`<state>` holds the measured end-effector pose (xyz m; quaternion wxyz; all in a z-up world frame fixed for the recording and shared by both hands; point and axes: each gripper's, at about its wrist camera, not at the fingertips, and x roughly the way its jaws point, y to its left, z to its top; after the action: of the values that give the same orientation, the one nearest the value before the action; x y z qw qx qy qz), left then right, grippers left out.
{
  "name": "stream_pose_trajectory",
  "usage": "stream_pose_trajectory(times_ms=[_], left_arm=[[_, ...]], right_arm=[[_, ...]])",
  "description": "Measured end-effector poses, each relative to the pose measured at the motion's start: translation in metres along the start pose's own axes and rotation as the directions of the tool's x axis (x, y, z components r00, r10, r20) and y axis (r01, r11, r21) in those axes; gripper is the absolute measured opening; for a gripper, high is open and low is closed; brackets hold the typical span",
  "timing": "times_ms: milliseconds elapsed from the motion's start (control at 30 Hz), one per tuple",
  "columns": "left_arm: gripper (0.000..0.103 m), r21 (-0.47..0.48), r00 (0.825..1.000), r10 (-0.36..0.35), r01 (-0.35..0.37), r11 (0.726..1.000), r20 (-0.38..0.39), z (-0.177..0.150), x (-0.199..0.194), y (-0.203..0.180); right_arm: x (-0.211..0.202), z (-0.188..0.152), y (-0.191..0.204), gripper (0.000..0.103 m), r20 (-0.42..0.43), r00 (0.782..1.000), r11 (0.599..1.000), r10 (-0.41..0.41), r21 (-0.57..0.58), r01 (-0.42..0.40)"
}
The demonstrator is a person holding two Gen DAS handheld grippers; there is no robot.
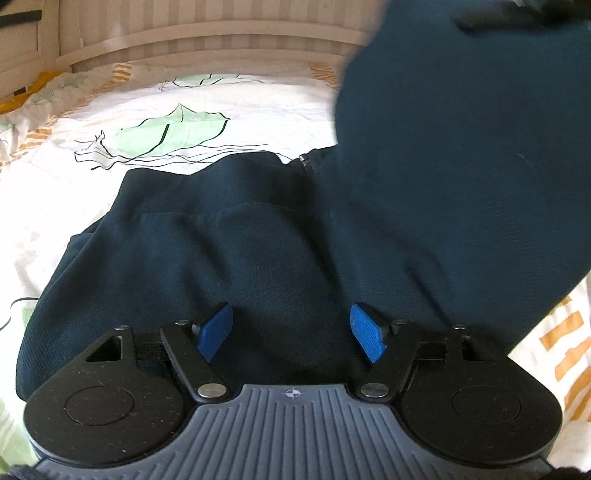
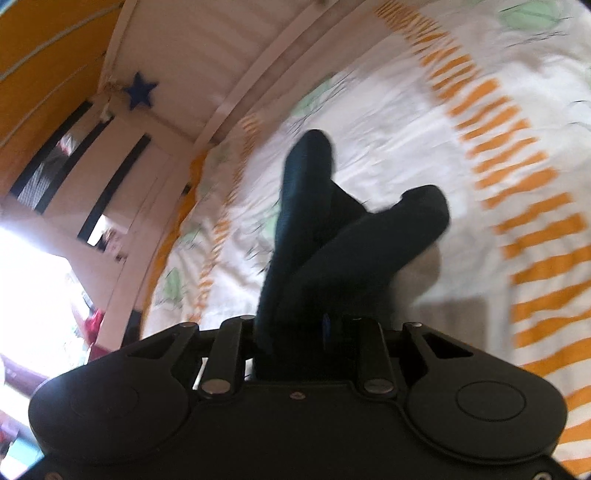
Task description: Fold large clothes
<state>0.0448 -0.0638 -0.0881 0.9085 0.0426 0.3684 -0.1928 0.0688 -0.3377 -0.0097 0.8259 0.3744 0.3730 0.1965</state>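
blue pads (image 1: 218,330) of the left gripper (image 1: 291,332) stand wide apart over the dark blue garment (image 1: 236,243) on the bed cover (image 1: 229,99), gripping nothing; right gripper (image 2: 295,332) pinches a lifted fold.

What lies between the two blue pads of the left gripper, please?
In the left wrist view, only the dark blue garment lies below the open left gripper; its pads are not pressing it.

Ahead of you, the bedspread (image 1: 207,99) lies bare up to the slatted headboard (image 1: 207,22); on your right, the lifted dark garment (image 1: 461,147) hangs across the way.
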Motion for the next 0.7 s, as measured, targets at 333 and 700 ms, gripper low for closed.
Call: stream_pose_trajectory(times_ms=[333, 700], left_arm=[[0.063, -0.048, 0.999, -0.044, 0.045, 0.998, 0.024, -0.015, -0.062, 0.034], [0.062, -0.132, 1.000, 0.010, -0.007, 0.991, 0.022, -0.027, -0.105, 0.080]], right_arm=[[0.129, -0.029, 0.051, 0.036, -0.234, 0.972, 0.999, 0.024, -0.027, -0.031], [0.210, -0.054, 0.062, 0.071, -0.394, 0.918, 0.994, 0.037, -0.078, -0.074]])
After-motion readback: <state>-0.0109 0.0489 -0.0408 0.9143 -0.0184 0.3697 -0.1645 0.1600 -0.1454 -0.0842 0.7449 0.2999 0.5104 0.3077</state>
